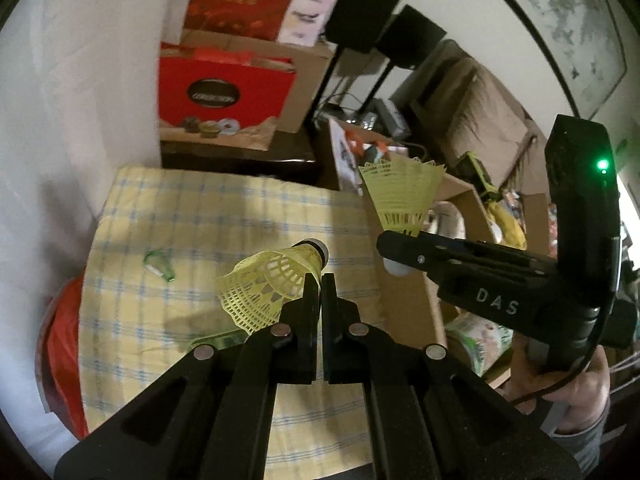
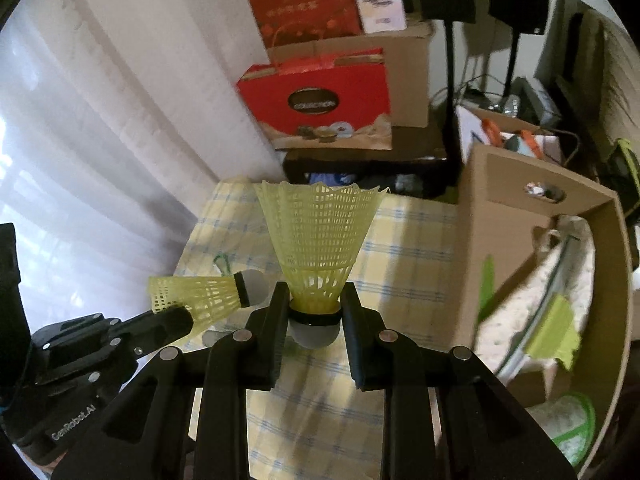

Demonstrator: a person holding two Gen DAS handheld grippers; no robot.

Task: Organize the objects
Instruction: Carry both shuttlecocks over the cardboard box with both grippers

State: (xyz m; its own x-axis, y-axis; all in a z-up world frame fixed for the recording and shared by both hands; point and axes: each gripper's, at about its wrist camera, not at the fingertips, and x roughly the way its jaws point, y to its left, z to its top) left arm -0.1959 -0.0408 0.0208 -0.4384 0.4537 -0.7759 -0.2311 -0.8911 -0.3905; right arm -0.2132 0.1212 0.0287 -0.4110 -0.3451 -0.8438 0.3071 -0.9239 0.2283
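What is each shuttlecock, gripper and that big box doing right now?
Left gripper: shut on a shuttlecock's skirt.
Left shuttlecock: held, lying sideways.
Right gripper: shut on the other's base.
Right shuttlecock: held, skirt pointing away from the gripper.
Cardboard box: open.

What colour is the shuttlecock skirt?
Yellow skirt; shows best in the right wrist view.
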